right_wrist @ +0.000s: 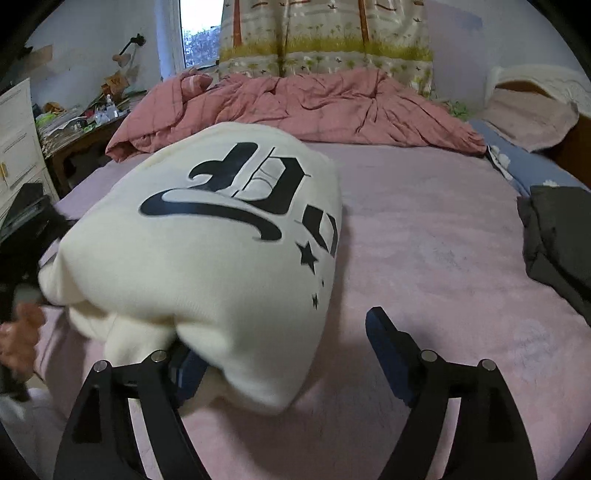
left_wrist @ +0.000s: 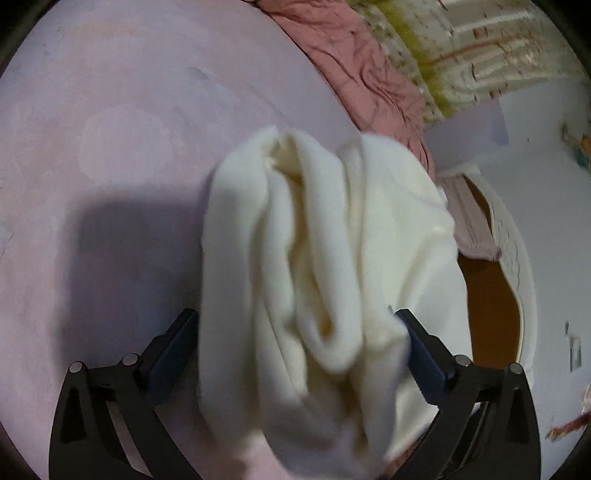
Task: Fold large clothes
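A cream sweatshirt with a black printed logo [right_wrist: 207,240] is bunched up over the pink bed sheet [right_wrist: 424,240]. In the left wrist view the same cream cloth [left_wrist: 317,266] hangs in thick folds between the fingers of my left gripper [left_wrist: 295,321], whose jaws stand wide with the cloth filling the gap. In the right wrist view my right gripper [right_wrist: 284,332] is open; the cloth drapes over its left finger [right_wrist: 188,373], and its right finger [right_wrist: 391,347] is bare. The left gripper's body shows at the left edge of that view [right_wrist: 22,229].
A crumpled pink duvet [right_wrist: 295,107] lies at the head of the bed, with a patterned curtain [right_wrist: 325,33] behind it. A dark grey garment [right_wrist: 557,236] lies at the right edge. A cluttered desk [right_wrist: 85,122] and white drawers [right_wrist: 18,147] stand left.
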`<state>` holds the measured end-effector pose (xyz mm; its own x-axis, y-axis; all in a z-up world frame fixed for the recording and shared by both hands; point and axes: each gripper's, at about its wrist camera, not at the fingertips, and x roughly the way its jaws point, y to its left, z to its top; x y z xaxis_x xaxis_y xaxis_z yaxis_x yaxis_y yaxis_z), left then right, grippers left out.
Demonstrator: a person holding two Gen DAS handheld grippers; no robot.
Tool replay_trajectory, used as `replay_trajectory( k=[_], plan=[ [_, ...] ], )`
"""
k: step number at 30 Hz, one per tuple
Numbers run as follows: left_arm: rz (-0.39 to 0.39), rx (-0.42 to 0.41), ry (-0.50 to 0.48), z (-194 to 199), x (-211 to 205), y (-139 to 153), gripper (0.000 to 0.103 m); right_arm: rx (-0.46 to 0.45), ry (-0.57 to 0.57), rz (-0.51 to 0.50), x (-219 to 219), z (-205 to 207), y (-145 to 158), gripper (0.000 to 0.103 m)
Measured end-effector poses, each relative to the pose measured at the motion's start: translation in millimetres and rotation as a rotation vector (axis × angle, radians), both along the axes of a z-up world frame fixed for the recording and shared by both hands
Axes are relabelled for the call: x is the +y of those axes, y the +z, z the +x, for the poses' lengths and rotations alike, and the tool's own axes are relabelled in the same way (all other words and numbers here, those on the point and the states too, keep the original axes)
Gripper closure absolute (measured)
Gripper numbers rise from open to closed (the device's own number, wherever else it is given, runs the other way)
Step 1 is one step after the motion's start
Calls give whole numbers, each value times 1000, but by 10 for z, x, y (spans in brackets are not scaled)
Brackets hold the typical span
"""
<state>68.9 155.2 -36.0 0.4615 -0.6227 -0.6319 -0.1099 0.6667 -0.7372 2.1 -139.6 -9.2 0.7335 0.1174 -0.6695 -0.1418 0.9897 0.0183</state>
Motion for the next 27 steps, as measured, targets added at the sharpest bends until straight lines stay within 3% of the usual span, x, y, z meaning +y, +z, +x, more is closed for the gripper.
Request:
replay_trajectory(
  k=[2,3,8,10,11,12,15,21,27],
  plan=[
    [41,-12,-31,-59,-115,28,0,-33,34,-31,65,49,-40,26],
    [52,-15,-19,-47,-146,1,0,-31,52,-22,78,76,-71,34],
    [3,-55,53,18,-173,-55,0,-68,26,44,59,88,-93,46],
    [-22,-107,80,12,-186,-78,12,-90,21,23,107,57,-80,52],
    [-43,-125,87,-11,-203,-71,30,-100,19,17,123,38,-67,54],
    [-57,-137,99,-67,-205,-46,38,-113,13,8,144,17,-54,58],
    [29,-229,91,-170,-270,166,55,-142,6,20,138,-49,8,63],
    [69,-403,35,-341,-446,573,59,-262,-21,60,-82,-303,373,65],
    [106,-568,-48,-259,-1016,1081,59,-390,-81,35,-451,-576,735,65]
  ],
)
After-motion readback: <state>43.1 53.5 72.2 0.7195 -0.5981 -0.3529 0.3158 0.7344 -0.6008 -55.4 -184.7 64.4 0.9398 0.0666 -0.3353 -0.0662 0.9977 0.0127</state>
